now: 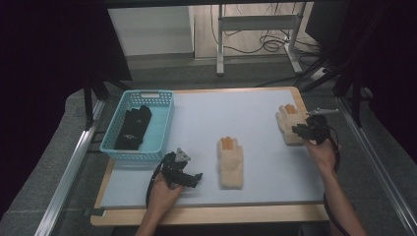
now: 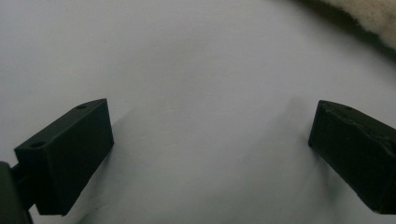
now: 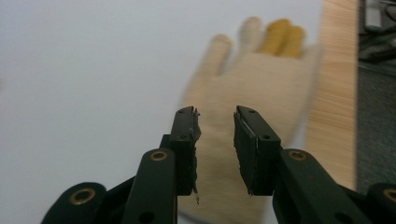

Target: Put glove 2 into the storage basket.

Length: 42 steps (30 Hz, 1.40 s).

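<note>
Black gloves (image 1: pixel 134 128) lie in the blue basket (image 1: pixel 163 129) at table's (image 1: pixel 206 214) left

2 cream gloves (image 1: pixel 230 163) (image 1: pixel 288 124) on white mat (image 1: pixel 221 113), black gloves (image 1: pixel 134 127) in blue basket (image 1: pixel 163 129).

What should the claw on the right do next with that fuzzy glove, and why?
Probably lower a little and close. The right gripper hangs over the cuff end of the beige glove near the table's right edge, its fingers parted with a gap and nothing between them. The blue basket already holds black gloves, so this glove may go there too.
</note>
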### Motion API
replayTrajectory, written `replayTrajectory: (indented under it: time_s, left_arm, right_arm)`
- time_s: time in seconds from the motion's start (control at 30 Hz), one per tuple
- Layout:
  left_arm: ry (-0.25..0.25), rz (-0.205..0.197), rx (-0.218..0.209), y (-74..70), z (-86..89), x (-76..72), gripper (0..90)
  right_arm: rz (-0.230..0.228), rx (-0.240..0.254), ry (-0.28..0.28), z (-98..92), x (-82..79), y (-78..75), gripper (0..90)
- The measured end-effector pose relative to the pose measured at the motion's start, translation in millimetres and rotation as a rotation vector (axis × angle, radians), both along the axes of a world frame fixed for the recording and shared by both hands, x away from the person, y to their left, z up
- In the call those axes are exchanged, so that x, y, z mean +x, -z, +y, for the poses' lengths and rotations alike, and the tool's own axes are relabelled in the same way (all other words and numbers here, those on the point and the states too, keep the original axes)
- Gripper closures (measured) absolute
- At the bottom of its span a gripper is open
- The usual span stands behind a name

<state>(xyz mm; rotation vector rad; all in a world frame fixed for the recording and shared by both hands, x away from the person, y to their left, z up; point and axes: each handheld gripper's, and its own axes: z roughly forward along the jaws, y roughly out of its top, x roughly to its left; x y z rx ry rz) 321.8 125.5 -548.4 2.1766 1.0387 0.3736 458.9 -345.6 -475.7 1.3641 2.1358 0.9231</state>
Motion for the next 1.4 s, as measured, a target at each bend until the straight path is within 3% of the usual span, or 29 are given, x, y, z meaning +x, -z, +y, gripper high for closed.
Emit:
replayTrajectory:
  time_s: [0.2, 0.37, 0.43, 0.53, 0.6, 0.8, 1.07, 1.27, 1.4]
  left_arm:
    - [-0.001, -0.001, -0.001, 0.2, -0.1, 0.0, 0.4]
    - [-0.001, -0.001, -0.001, 0.2, -0.1, 0.0, 0.4]
    - [-0.001, -0.001, -0.001, 0.2, -0.1, 0.0, 0.4]
    - [-0.001, -0.001, -0.001, 0.2, -0.1, 0.0, 0.4]
    - [-0.001, -0.001, -0.001, 0.2, -0.1, 0.0, 0.4]
    - [0.000, 0.000, 0.000, 0.0, 0.0, 0.0, 0.4]
    - [-0.001, -0.001, -0.001, 0.2, -0.1, 0.0, 0.4]
    - [-0.001, -0.001, -0.001, 0.1, -0.1, -0.1, 0.4]
    - [-0.001, 0.000, -0.001, 0.0, -0.1, -0.1, 0.4]
  right_arm:
    - [0.023, 0.015, 0.075, -18.4, 10.0, 11.9, 50.5]
    - [0.053, 0.034, 0.071, -20.4, 11.9, 25.3, 45.5]
    - [0.062, 0.055, 0.065, -20.2, 12.3, 29.0, 49.4]
    - [0.085, 0.096, 0.055, -19.2, 11.8, 30.8, 62.5]
    - [0.079, 0.093, 0.056, -18.2, 10.8, 29.8, 74.1]
    - [0.040, 0.068, 0.034, -11.6, 3.5, 18.6, 78.0]
    - [0.004, 0.021, -0.031, 14.0, -4.8, -6.8, 77.2]
    - [-0.009, -0.053, -0.091, 47.5, -8.0, -12.6, 76.7]
    - [-0.005, -0.076, -0.136, 68.8, -8.9, -12.0, 76.0]
